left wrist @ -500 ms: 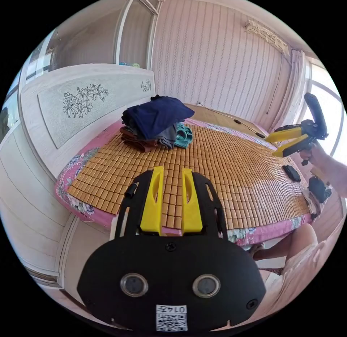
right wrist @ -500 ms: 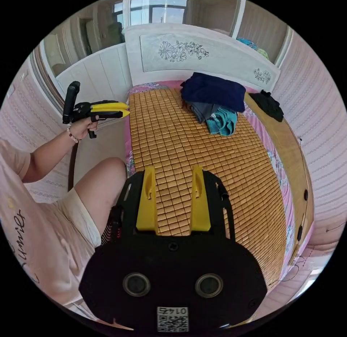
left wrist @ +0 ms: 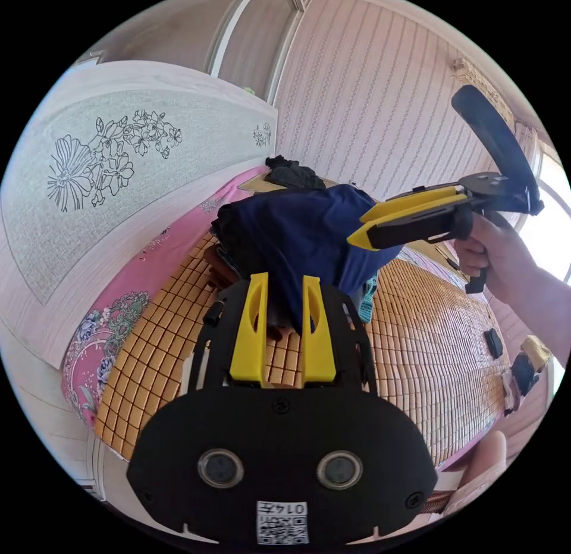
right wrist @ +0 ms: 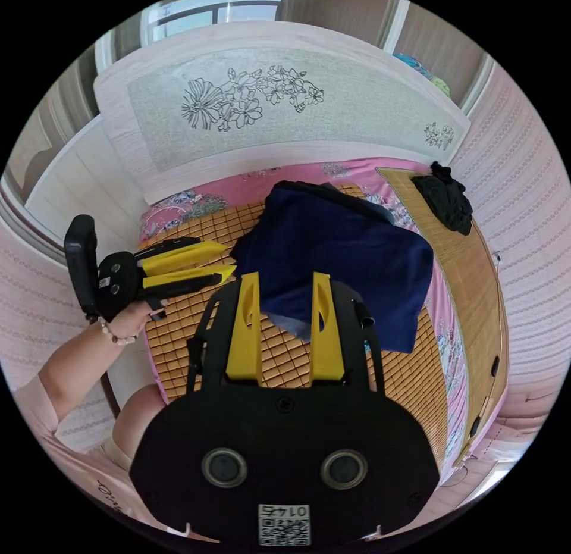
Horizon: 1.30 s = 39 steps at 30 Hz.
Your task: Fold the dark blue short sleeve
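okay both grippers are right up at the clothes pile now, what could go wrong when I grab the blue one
1. The dark blue short-sleeve shirt lies on top of the heaped pile of other clothes; pinching deep could catch a lower garment too.
2. Both the left gripper and the right gripper are open; a shallow bite may slip off.
3. The bamboo tile mat could snag dragged fabric.

Both gripper views close above bed (left wrist: 178, 316), facing headboard (right wrist: 285, 131)

Matt blue cloth shirt (right wrist: 351, 256) on glossy bamboo mat (right wrist: 410, 375).
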Tool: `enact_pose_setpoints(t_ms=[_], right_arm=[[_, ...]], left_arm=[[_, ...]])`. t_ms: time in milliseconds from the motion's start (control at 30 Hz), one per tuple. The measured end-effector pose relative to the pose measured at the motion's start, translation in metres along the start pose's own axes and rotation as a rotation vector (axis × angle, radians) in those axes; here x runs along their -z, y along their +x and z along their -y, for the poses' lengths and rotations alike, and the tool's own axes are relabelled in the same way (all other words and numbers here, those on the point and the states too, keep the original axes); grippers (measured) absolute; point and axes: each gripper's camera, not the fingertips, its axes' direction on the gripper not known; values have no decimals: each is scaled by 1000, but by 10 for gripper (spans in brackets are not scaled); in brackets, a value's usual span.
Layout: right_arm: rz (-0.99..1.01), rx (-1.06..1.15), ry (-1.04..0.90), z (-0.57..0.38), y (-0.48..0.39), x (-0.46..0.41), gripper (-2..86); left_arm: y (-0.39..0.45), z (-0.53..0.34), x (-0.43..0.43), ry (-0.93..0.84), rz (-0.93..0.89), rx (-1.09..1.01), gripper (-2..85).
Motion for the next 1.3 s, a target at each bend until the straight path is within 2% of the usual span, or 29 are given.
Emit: enact_pose_setpoints(t_ms=[133, 167, 200, 300, 433, 533, 633, 700, 767, 867, 933, 1000, 1133, 1300], right_arm=[[-44, -91, 9, 9, 15, -38, 135], [-139, -104, 39, 6, 15, -37, 85], [-134, -50, 31, 4, 13, -37, 43], [-61, -22, 73, -14, 23, -14, 0], [-4, -81, 213, -71, 50, 46, -8], [64, -203, 340, -168, 78, 91, -9], [57, -356, 357, -301, 88, 104, -9], [50, -495, 288, -414, 85, 91, -8], [43, -618, 193, -498, 80, 69, -6], [24, -838, 1, -630, 63, 27, 3], [43, -941, -78, -693, 47, 9, 12], [69, -1028, -103, -752, 24, -7, 33], [101, -1056, -119, -795, 6, -33, 64], [79, -1057, -129, -831, 17, -67, 101]], left_arm=[[16, 18, -35, -23, 14, -15, 73], [23, 18, -33, -12, 20, -35, 60], [27, 18, -31, -8, 18, -42, 53], [51, 20, -5, 52, 1, -65, 24], [141, 33, 75, 255, -36, -206, 9], [238, 20, 120, 305, -203, -338, 4], [349, -40, 118, 210, -448, -433, 7], [415, -94, 95, 86, -604, -451, 19], [491, -178, 46, -141, -744, -434, 42], [546, -274, 5, -385, -750, -399, 51], [557, -303, 2, -455, -721, -395, 52], [554, -312, 6, -454, -674, -364, 52], [546, -303, -3, -453, -586, -269, 50], [599, -310, -47, -555, -563, -268, 60]])
